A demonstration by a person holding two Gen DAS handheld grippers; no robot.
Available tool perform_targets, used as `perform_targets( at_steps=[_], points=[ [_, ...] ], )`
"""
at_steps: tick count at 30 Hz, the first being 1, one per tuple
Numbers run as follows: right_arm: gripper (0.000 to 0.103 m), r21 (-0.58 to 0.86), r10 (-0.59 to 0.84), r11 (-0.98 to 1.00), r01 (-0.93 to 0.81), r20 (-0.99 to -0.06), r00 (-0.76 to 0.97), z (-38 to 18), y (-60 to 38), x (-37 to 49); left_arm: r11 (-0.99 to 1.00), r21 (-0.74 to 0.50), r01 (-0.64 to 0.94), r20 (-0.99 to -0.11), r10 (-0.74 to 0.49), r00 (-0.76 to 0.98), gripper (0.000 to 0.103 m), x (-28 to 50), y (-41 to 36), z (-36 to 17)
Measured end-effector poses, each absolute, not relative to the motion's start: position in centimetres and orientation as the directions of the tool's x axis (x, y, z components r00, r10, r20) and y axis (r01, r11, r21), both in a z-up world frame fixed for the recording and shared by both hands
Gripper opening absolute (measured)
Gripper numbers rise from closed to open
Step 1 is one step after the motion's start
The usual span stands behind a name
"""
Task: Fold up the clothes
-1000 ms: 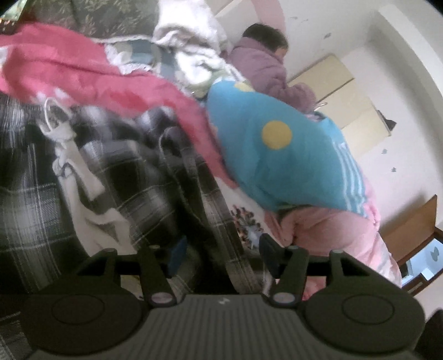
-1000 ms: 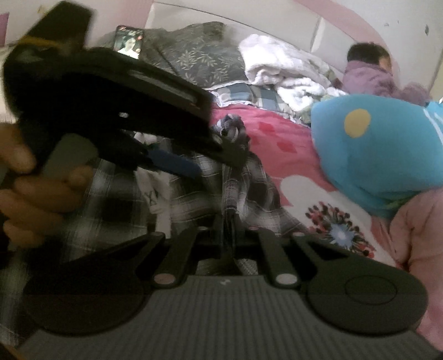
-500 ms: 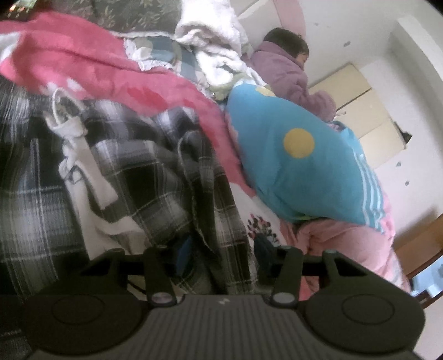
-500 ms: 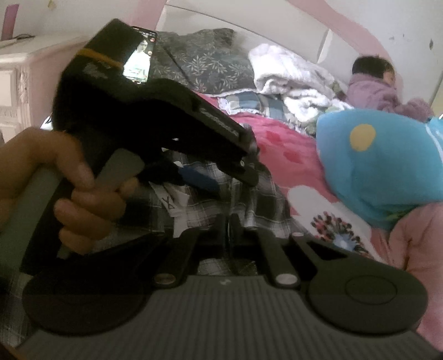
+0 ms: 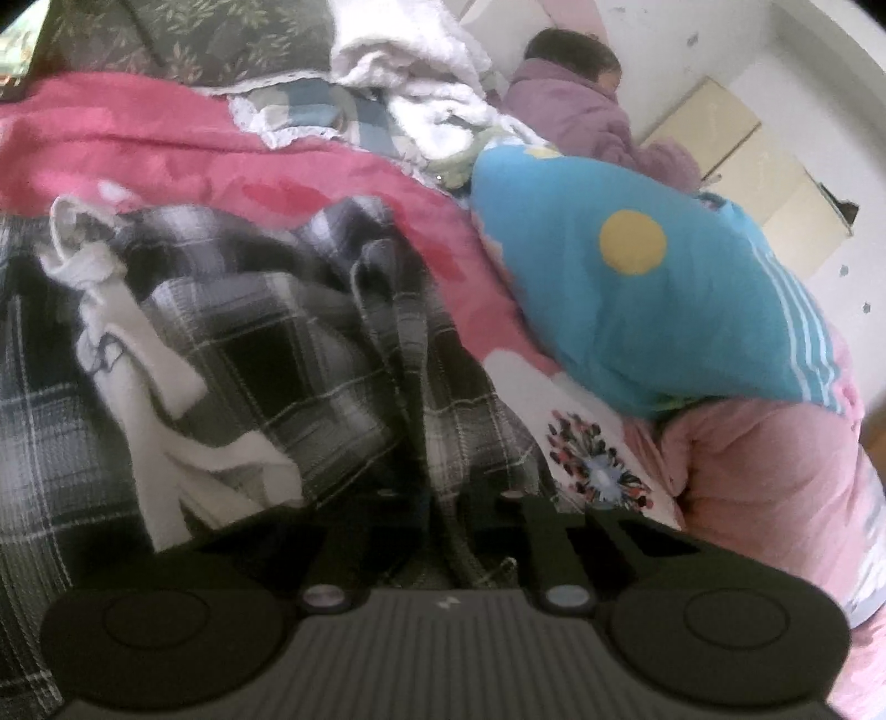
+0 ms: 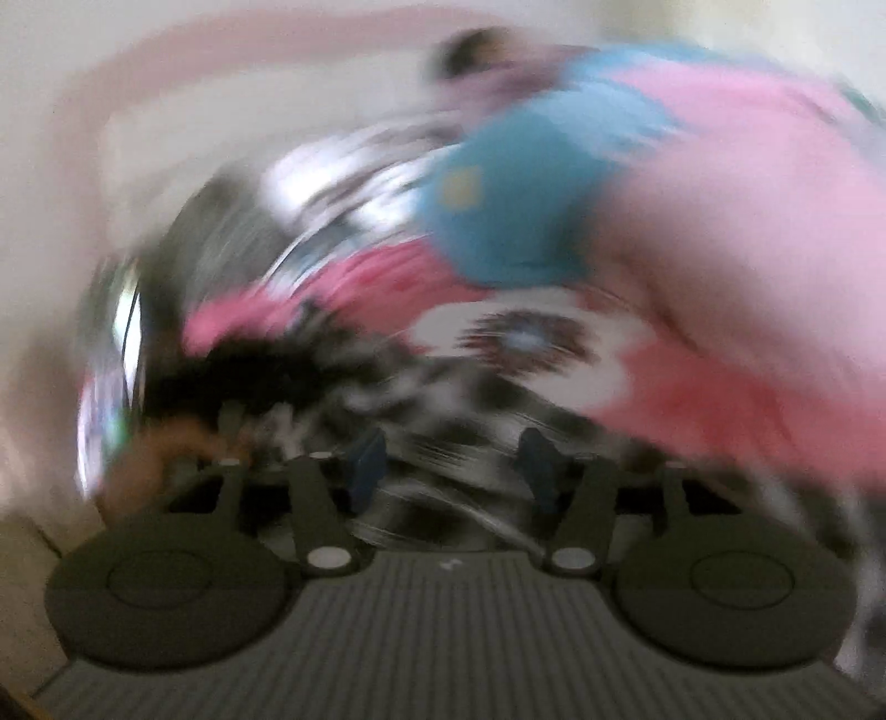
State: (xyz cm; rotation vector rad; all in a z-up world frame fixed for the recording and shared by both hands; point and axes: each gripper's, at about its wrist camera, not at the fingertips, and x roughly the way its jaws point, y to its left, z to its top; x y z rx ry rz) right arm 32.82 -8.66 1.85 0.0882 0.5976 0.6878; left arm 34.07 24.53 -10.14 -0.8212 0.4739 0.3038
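Between the left gripper's point(image 5: 448, 531) fingers, a dark fold of the black-and-white plaid garment point(image 5: 266, 354) runs straight down into the narrow gap; the fingers look closed on that fold, though the cloth hides their tips. To the left of the fingers a white strip of cloth point(image 5: 144, 387) lies twisted across the plaid. Just right of the fingers, the pink bedspread point(image 5: 166, 144) shows a white patch with a burst-like flower print point(image 5: 598, 471), and a pale pink quilt point(image 5: 775, 487) bulges beside it. Beyond and to the right rests a large blue cushion point(image 5: 664, 310) with a yellow dot. Farther off lie a white blanket point(image 5: 410, 61) and a dark leaf-patterned pillow point(image 5: 210, 39), and a person in a purple top point(image 5: 576, 111) lies near the wall.

The right wrist view is heavily smeared. The right gripper's point(image 6: 451, 465) fingers stand wide apart with blue pads point(image 6: 368, 459), plaid cloth blurred between and beyond them. A hand point(image 6: 166, 448) shows to their left, perhaps on the other tool.
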Motion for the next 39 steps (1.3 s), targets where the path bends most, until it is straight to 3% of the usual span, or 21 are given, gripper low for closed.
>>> perform_targets(
  at_steps=[3,6,9,20,22,27,39],
  points=[
    [0.061,0.552,0.574,0.778,-0.301,-0.427,0.699,1.3,-16.7,33.0,0.626,-0.656,-0.422,-0.491,0.072,0.868,0.007,33.4,24.8,-9.9],
    [0.062,0.8,0.544,0.594,-0.082,-0.325,0.774,-1.5,-23.6,32.9,0.603,-0.685,-0.409,-0.467,0.067,0.882,0.007,32.7,25.1,-9.7],
    [0.062,0.898,0.522,0.438,0.046,-0.296,0.8,-4.7,-26.6,33.6,0.595,-0.698,-0.399,-0.451,0.067,0.89,0.007,32.1,25.1,-9.3],
    [0.059,0.904,0.399,0.359,0.232,-0.373,0.838,-8.7,-30.0,40.8,0.6,-0.7,-0.388,-0.434,0.074,0.898,0.006,31.8,25.1,-8.7],
    [0.054,0.898,0.362,0.351,0.267,-0.393,0.846,-9.2,-30.7,41.9,0.603,-0.698,-0.386,-0.432,0.075,0.899,0.006,31.8,25.1,-8.7],
    [0.028,0.884,0.288,0.346,0.315,-0.419,0.861,-9.9,-32.1,43.3,0.606,-0.697,-0.384,-0.428,0.078,0.9,0.006,31.8,25.2,-8.7],
    [0.02,0.86,0.217,0.344,0.378,-0.465,0.859,-10.6,-35.0,45.1,0.606,-0.691,-0.395,-0.438,0.084,0.895,0.006,31.9,25.3,-8.9]
  ],
)
